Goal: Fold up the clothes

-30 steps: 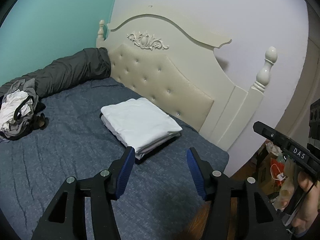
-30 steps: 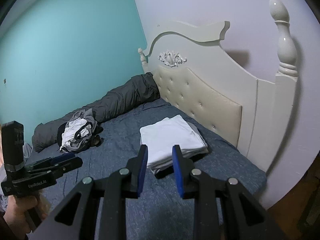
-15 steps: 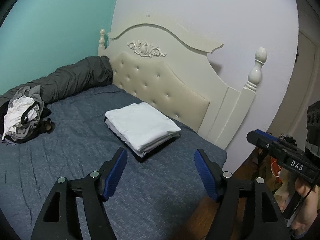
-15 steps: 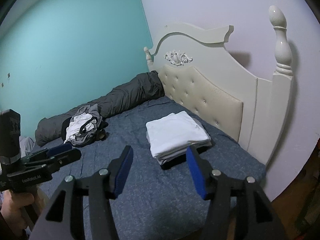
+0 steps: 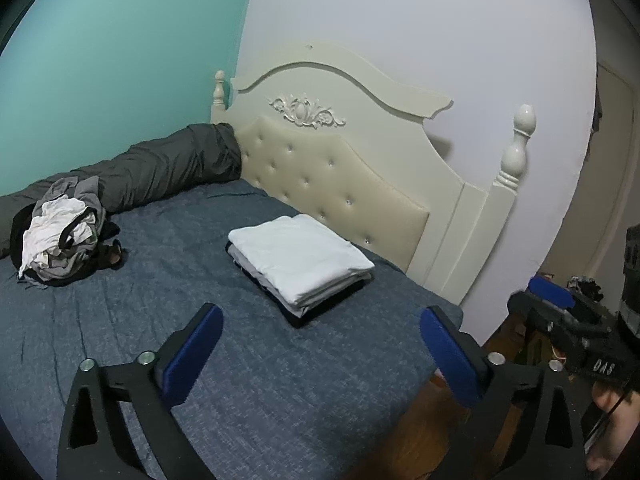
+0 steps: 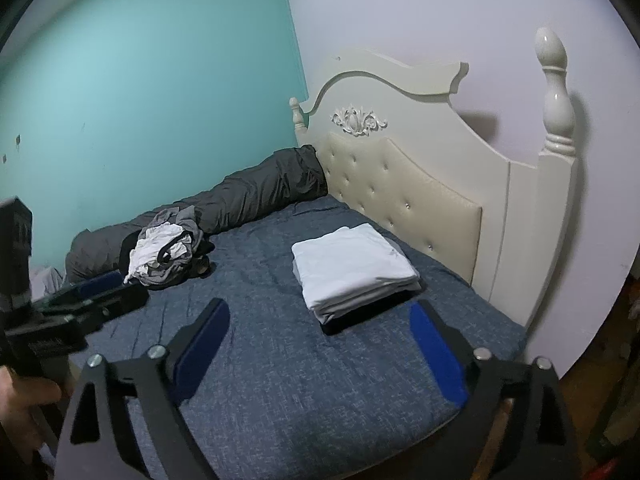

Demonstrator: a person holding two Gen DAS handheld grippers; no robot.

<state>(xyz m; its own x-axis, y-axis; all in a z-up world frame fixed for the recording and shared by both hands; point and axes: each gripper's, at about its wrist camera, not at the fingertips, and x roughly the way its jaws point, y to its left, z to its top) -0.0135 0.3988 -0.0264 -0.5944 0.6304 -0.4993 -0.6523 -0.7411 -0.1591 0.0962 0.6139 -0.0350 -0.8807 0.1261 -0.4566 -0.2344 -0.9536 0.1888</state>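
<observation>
We see the folded stack of clothes (image 5: pixel 301 264) lying flat on the blue bedspread (image 5: pixel 248 376), near the cream headboard (image 5: pixel 340 184). An unfolded pile of clothes (image 5: pixel 64 236) sits well apart, beside a dark rolled blanket (image 5: pixel 160 164). Our left gripper (image 5: pixel 320 356) and right gripper (image 6: pixel 320 352) both hover above the bedspread, jaws spread wide and holding nothing.
</observation>
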